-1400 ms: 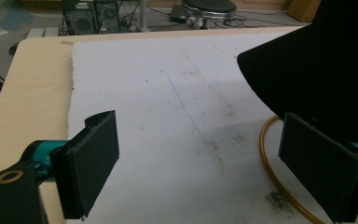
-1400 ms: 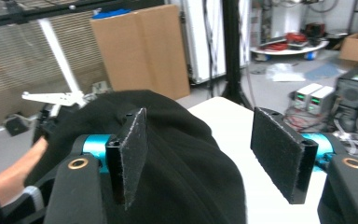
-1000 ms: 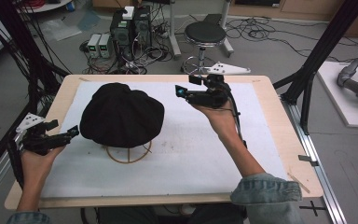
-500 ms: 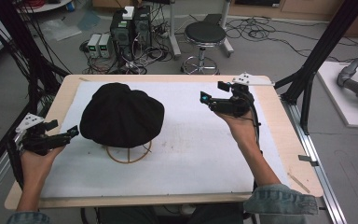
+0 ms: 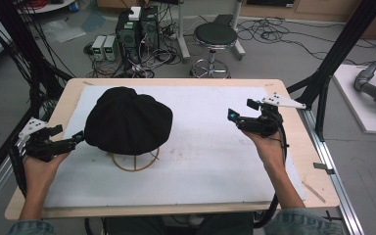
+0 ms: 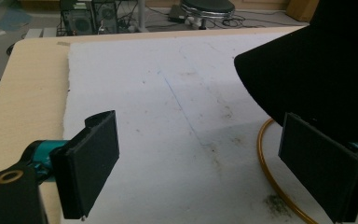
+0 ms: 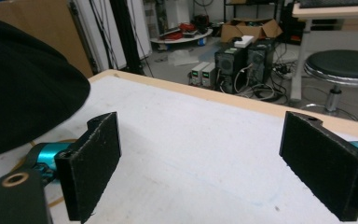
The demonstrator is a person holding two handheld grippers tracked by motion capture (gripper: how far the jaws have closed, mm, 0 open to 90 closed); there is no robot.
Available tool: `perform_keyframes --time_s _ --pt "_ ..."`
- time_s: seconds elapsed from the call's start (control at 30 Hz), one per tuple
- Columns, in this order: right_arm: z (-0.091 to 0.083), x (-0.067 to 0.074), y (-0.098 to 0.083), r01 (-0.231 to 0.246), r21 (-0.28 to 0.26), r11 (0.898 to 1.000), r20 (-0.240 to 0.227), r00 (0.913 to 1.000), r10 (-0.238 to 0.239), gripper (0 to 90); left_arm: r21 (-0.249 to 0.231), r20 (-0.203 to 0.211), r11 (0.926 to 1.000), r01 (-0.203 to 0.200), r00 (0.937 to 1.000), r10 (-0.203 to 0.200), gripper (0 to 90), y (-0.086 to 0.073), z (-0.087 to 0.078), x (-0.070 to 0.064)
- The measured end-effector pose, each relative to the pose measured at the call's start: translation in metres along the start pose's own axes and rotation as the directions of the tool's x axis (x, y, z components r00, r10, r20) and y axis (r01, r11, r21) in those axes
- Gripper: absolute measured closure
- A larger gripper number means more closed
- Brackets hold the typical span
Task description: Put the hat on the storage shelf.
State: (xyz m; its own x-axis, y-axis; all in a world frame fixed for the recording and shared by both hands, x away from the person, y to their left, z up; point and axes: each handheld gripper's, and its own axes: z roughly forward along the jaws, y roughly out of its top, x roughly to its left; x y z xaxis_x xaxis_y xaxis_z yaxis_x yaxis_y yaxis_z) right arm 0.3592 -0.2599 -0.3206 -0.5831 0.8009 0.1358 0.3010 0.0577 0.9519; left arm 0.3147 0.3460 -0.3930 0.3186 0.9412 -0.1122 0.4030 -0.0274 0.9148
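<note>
Left claw [image 6: 198,158] wide apart beside gold ring [image 6: 270,172] under hat [image 6: 317,60].

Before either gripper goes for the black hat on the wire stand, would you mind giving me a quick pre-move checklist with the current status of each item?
1. Left gripper open: ok, jaws stand wide apart in the left gripper view.
2. Right gripper open: ok, nothing between its jaws.
3. Black hat seated on the wire stand: ok, it drapes over the top, ring base flat on the white mat.
4. Left gripper close to the hat brim: ok, tip sits just beside its edge.
5. Right gripper close to the hat: not ok, well off to the side.
6. How firmly the hat sits: cannot tell.
</note>
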Motion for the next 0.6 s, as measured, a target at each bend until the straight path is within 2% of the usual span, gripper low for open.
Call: perform_keyframes --time_s 0.2,0.27,0.33,0.4,0.53,0.6 --pt "-0.010 -0.007 -0.015 -0.001 0.002 1.000 0.034 0.9994 0.001 12.4 0.001 -0.005 1.0000 0.001 1.0000 -0.001 12.5 -0.001 0.000 0.001" --pt "-0.012 -0.009 -0.019 -0.003 0.030 1.000 0.054 0.9985 0.001 12.0 0.001 -0.004 1.0000 0.001 1.0000 -0.001 12.5 -0.001 -0.001 0.001" --pt "-0.016 -0.010 -0.024 0.004 0.017 1.000 0.066 0.9978 -0.006 12.0 0.002 -0.004 1.0000 0.001 1.0000 -0.001 12.5 -0.001 -0.001 0.001" --pt "-0.017 -0.011 -0.026 -0.002 0.014 1.000 0.065 0.9979 0.001 12.0 0.003 -0.004 1.0000 -0.003 1.0000 0.003 12.5 -0.002 -0.002 0.000" --pt "-0.025 -0.018 -0.045 -0.027 0.016 0.999 0.092 0.9954 0.026 12.0 -0.002 -0.004 1.0000 -0.001 1.0000 0.001 12.5 -0.002 -0.003 0.001" --pt "-0.029 -0.021 -0.054 -0.056 0.022 0.998 0.103 0.9933 0.053 12.0 -0.002 -0.003 1.0000 0.001 1.0000 -0.001 12.5 -0.002 -0.003 0.001"
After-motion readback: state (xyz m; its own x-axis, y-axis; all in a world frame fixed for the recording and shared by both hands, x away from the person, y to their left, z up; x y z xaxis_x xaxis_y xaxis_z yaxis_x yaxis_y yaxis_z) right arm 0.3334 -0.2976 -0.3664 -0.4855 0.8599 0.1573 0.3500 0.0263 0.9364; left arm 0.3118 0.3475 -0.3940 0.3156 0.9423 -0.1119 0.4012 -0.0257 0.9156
